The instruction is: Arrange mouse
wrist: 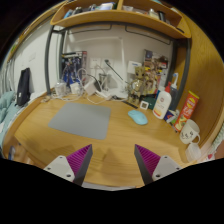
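Observation:
A light blue mouse lies on the wooden desk, just right of a grey mouse mat. My gripper hovers over the near part of the desk, well short of both. Its two fingers, with magenta pads, stand wide apart and open, with only bare desk between them. The mouse sits beyond the fingers, slightly to the right of their midline.
Bottles, a white cup and boxes crowd the desk's right side. Cables, chargers and small items line the back wall under a wooden shelf. A dark monitor stands at the left.

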Demonstrator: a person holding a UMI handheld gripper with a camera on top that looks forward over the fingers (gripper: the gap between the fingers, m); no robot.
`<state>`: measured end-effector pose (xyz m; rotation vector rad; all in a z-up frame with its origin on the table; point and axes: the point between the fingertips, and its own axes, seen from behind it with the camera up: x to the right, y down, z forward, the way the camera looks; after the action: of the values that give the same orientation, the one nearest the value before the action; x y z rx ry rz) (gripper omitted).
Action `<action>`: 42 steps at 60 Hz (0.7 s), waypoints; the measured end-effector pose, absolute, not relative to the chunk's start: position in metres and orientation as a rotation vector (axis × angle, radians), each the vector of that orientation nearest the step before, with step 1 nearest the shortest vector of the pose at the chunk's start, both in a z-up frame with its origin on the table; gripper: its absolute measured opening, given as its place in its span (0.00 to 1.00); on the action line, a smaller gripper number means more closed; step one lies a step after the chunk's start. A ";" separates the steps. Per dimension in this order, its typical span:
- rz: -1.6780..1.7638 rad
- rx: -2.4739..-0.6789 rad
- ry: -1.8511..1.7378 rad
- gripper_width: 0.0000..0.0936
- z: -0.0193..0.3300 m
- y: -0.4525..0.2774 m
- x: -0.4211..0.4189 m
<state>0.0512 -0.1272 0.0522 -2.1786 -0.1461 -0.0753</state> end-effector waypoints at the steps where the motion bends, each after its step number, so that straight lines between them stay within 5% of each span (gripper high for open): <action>1: -0.082 -2.182 -0.141 0.91 0.048 -0.124 0.058; 42: -0.080 -2.275 -0.104 0.91 -0.009 0.070 0.169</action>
<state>0.1687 0.0704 -0.0087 -2.2753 -0.1045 -0.0801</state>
